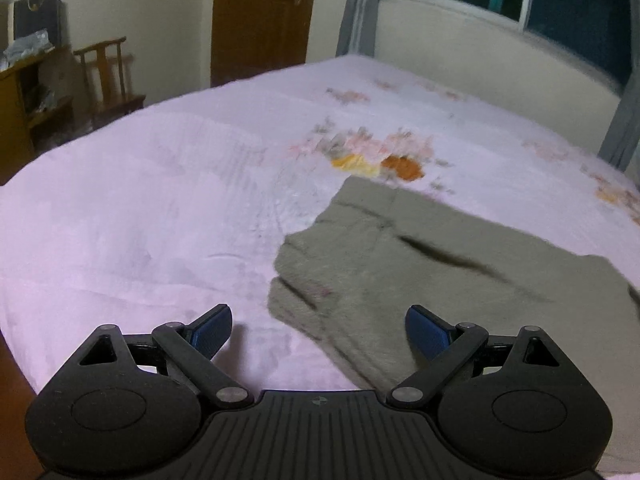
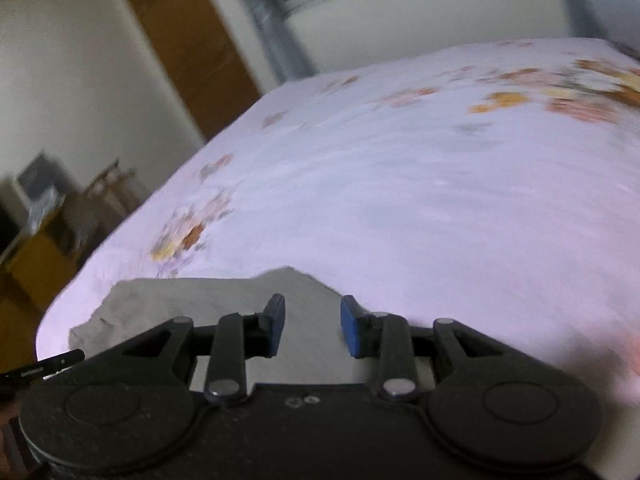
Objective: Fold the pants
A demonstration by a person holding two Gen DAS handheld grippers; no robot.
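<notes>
One pair of grey pants (image 1: pixel 400 256) lies folded on the bed (image 1: pixel 140 200), ahead and right of the left claw (image 1: pixel 319 326), which is spread wide and empty. Only the left view shows one chair (image 1: pixel 108 76). The right claw (image 2: pixel 313 326), partly parted and gripping nothing, appears to hover over the pants (image 2: pixel 192 300); blur limits certainty.

Left claw (image 1: pixel 319 330) spread wide, right claw (image 2: pixel 313 326) parted

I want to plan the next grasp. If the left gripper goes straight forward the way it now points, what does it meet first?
Probably the pants. The left gripper is open, and the near left edge of the grey cloth lies just ahead between its fingers, on the pink bed sheet. Depth is unclear, so it might touch the sheet beside the edge first.
</notes>
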